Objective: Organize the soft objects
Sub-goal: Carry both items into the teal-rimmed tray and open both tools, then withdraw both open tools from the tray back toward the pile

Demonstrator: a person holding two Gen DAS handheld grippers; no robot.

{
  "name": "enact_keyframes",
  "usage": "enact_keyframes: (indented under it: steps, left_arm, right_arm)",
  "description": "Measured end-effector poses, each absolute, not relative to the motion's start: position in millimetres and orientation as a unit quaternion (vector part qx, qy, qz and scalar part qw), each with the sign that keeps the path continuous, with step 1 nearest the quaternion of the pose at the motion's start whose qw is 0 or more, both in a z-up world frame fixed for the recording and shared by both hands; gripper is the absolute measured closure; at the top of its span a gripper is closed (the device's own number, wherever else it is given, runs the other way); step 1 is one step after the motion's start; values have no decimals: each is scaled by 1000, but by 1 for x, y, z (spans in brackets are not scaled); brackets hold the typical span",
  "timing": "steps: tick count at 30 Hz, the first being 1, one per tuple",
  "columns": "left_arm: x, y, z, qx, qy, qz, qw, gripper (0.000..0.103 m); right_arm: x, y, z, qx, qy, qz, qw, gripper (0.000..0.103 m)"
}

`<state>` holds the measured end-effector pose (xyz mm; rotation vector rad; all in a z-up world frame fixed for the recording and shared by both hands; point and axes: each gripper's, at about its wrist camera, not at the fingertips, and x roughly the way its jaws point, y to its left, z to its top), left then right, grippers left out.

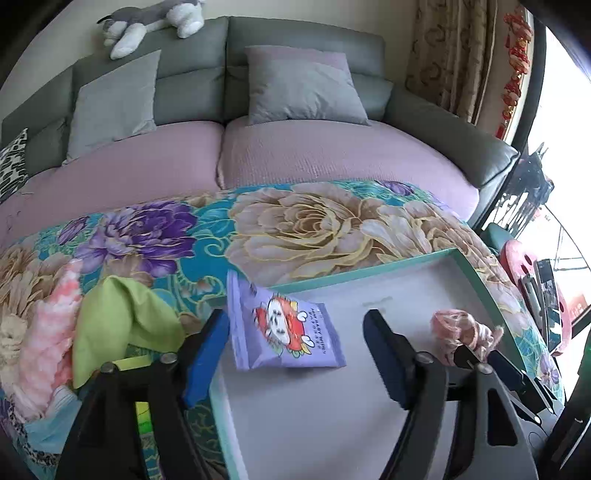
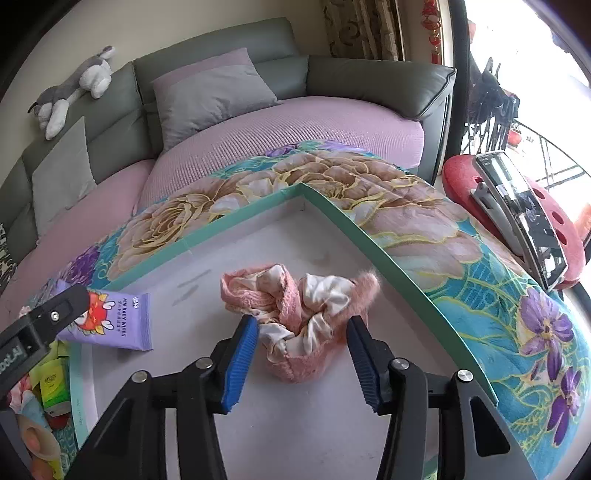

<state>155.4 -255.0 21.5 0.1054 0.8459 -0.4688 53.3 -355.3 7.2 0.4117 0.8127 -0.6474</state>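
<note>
On the floral quilt (image 2: 424, 236), a shallow tray with a green rim (image 2: 236, 218) is laid, and two of the soft objects are seen inside it. A purple pack of baby wipes (image 1: 284, 332) is lain flat near the tray's left edge, partly over the rim in the left wrist view. A pink and cream bundle of cloth (image 2: 295, 317) is set toward the tray's right side. The right gripper (image 2: 301, 354) is held with its jaws spread on either side of the near part of this bundle; whether the blue pads (image 2: 240, 358) are touching the fabric cannot be told for certain. The left gripper (image 1: 295, 350) is likewise held wide apart, with nothing pinched, the wipes pack being seen between and beyond its fingers. Outside the tray, to the left, a green cloth (image 1: 118, 325) and a pink fluffy cloth (image 1: 51, 332) are left on the quilt. A grey plush toy (image 1: 147, 22) is draped on the sofa back (image 1: 303, 37).
</note>
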Motion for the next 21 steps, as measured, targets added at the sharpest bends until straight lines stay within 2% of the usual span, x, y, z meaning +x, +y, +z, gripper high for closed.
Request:
enact_keyframes:
  steps: [4,8,10,14,15,20,21]
  left_arm:
    - [155,-248,22,51,406,-211,888,18]
    - [157,-238,19,41,410,-196,890,16]
    - [157,-233,19,39,408,-190,892,15]
    - [155,-222,20,45,392,-165,904,8]
    - [155,-218,20,45,389,-158,907,8]
    - [157,-194,21,25,385,-131,913,6]
    - [157,-188,21,19,385,-124,914,6]
  right_arm:
    - [55,-353,6,187,390,-307,848,38]
    - [56,-353,5,187,392,-306,847,28]
    - [56,-353,4,189,391,-304,848,27]
    - [57,-353,4,192,392,-300,848,18]
    - [58,-352,4,192,393,-298,849,14]
    - [56,-352,9,207,382,-281,856,12]
    - [55,-351,11,206,380,-280,857,7]
